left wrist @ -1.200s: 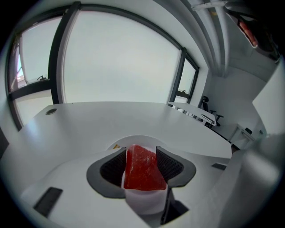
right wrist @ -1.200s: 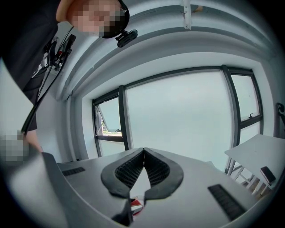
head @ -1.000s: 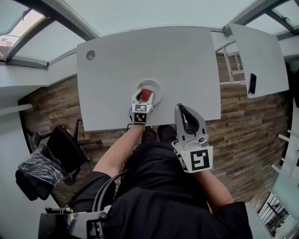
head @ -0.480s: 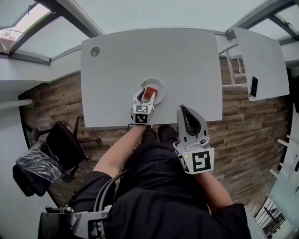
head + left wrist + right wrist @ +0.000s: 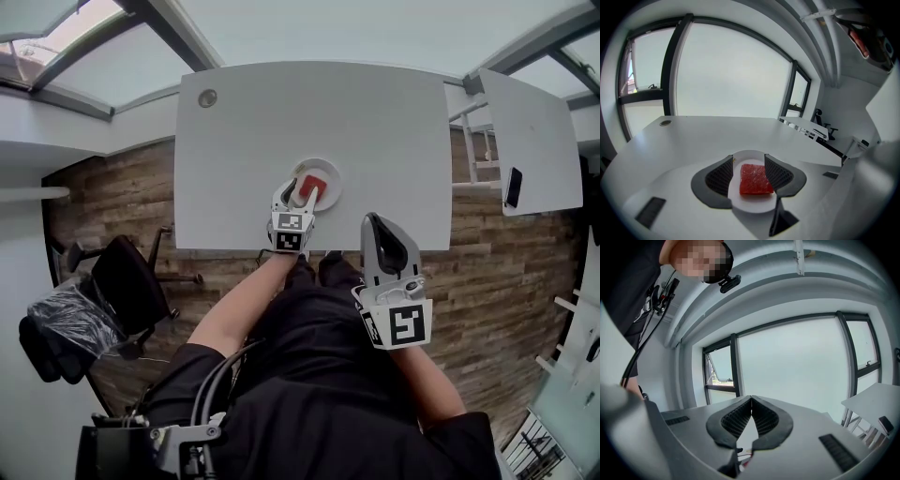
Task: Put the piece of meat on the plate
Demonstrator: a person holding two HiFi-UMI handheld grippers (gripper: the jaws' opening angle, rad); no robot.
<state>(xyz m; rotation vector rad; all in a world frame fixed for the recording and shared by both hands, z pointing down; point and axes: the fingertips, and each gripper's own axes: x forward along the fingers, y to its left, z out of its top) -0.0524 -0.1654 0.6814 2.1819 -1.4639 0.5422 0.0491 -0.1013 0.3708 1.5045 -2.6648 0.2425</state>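
Meat [image 5: 753, 179] lies on plate [image 5: 750, 205] between parted fingers of left gripper [image 5: 748, 158], long axis along them; right gripper [image 5: 751, 399] closed, empty, farther off.

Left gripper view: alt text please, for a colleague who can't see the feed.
A red rectangular slab of meat lies flat on a small round white plate, between the open dark jaws of the left gripper, with a gap showing at the left jaw. The plate sits on a plain white table, with large windows behind.
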